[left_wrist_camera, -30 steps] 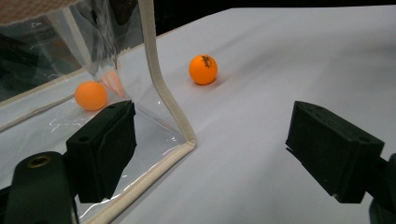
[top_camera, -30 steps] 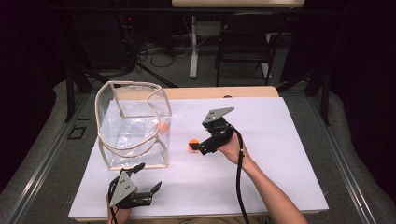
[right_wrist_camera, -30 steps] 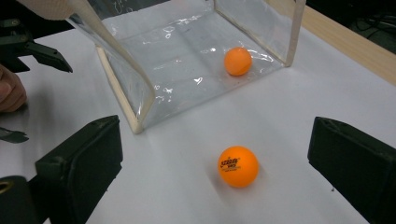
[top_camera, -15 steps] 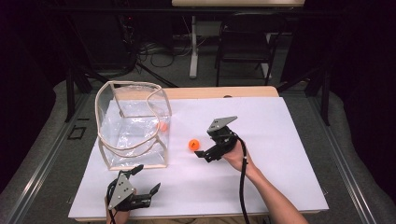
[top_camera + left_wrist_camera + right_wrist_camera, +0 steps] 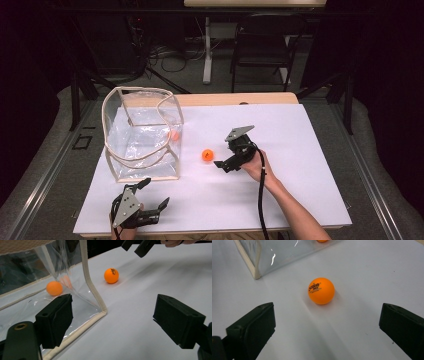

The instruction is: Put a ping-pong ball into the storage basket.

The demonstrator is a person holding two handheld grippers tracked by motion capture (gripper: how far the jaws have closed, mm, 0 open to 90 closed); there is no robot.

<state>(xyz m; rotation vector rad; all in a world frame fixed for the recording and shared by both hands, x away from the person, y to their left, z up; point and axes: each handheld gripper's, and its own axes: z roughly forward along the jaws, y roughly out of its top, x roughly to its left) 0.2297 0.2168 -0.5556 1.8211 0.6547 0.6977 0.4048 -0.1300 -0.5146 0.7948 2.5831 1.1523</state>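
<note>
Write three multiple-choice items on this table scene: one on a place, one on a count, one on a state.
1. Where does the loose orange table-tennis ball lie?
A. inside the bag
B. on the white sheet ahead of the right tool
C. on the floor

2. How many orange balls show?
A. two
B. one
C. four

3. How do the right tool's jaws stand?
A. clamped on the ball
B. shut, empty
C. wide open, empty

B: the ball rests on the sheet outside the clear plastic box-shaped bag.
A: a second ball lies inside the bag.
C: the ball sits ahead of the spread jaws.
</note>
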